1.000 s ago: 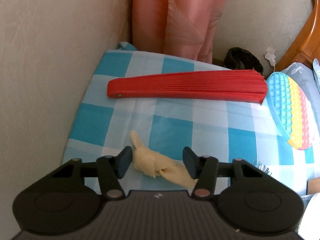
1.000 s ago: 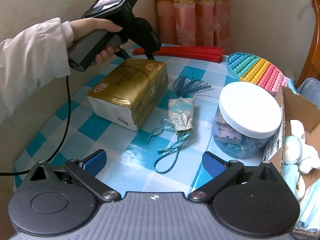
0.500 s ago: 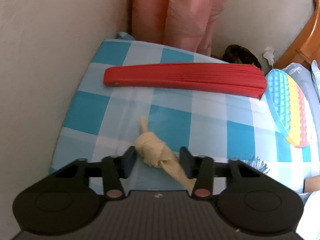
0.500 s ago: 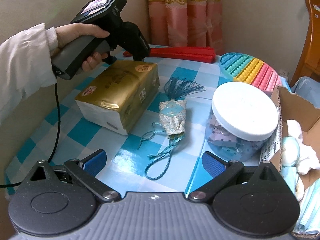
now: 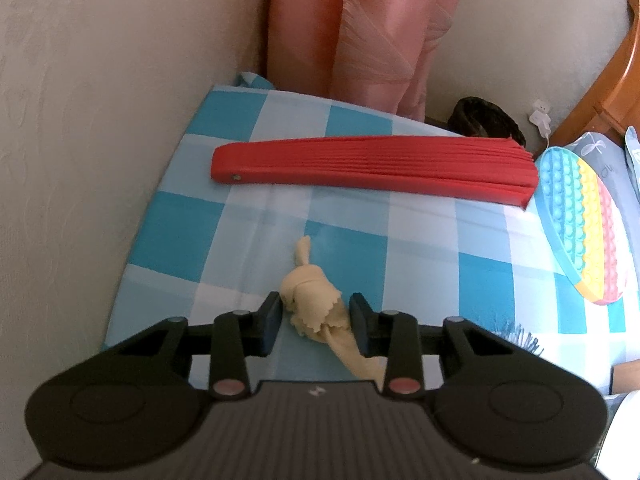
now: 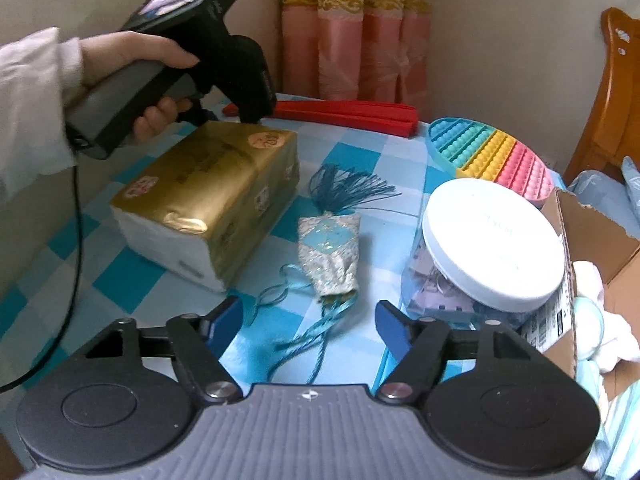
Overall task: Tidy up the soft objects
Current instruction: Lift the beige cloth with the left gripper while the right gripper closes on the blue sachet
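Cream-coloured cloth (image 5: 310, 300), knotted into a small bundle, is lying on the blue-checked table (image 5: 348, 252) near its wall-side edge, and the left hand-held gripper (image 5: 314, 316) has just been closing around it: the left pad is touching the knot while the right pad is sitting against the tail, so the jaws are nearly together on the cloth, though whether they are squeezing it firmly yet I cannot tell. To grip well, the pads should be biting the thick knot rather than the thin trailing tail, which would slip out on lifting. Beyond it a folded red fan (image 5: 372, 172) is lying crosswise, well apart.

Moving rightward, a gold tissue pack (image 6: 212, 204) is resting near the person's hand (image 6: 132, 60) that holds the other tool. Just beside the pack a brocade sachet (image 6: 332, 252) with a teal tassel and cords is lying between the blue pads of the right hand-held gripper (image 6: 310, 326), whose jaws have just been closing but are standing apart, touching nothing. It should be centring on the sachet body, not the loose cords, before pinching. Further right a white-lidded jar (image 6: 492, 240) is standing close, so the right finger needs to be clearing it. At the far right a cardboard box (image 6: 600, 240) is holding soft items, likely the destination
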A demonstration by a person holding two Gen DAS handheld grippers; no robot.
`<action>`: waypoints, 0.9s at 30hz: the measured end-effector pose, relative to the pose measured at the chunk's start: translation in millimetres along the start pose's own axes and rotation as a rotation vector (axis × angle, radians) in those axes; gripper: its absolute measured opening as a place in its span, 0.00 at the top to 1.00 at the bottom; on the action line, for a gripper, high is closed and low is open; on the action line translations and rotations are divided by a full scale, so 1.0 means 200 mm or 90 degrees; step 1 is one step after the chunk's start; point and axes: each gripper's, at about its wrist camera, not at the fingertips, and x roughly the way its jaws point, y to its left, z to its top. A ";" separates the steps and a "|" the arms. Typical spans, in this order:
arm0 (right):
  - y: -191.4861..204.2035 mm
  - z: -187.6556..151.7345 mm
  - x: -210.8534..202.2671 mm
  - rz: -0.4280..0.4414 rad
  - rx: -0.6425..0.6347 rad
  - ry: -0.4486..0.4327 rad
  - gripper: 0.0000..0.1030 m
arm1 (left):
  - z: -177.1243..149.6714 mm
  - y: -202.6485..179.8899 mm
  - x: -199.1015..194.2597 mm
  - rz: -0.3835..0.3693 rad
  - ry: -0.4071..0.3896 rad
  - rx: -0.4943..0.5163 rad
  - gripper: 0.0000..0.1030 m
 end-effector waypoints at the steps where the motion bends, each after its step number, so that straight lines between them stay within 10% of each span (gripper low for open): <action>1: 0.00 0.00 0.01 -0.005 -0.002 -0.001 0.28 | 0.00 0.00 0.00 0.000 -0.001 0.001 0.66; 18: 0.03 0.04 0.15 -0.025 -0.006 -0.009 0.69 | 0.00 0.00 0.00 0.006 -0.014 -0.002 0.69; 27: 0.02 0.04 0.08 -0.025 0.003 -0.017 0.69 | 0.00 -0.01 -0.09 0.005 -0.033 0.005 0.70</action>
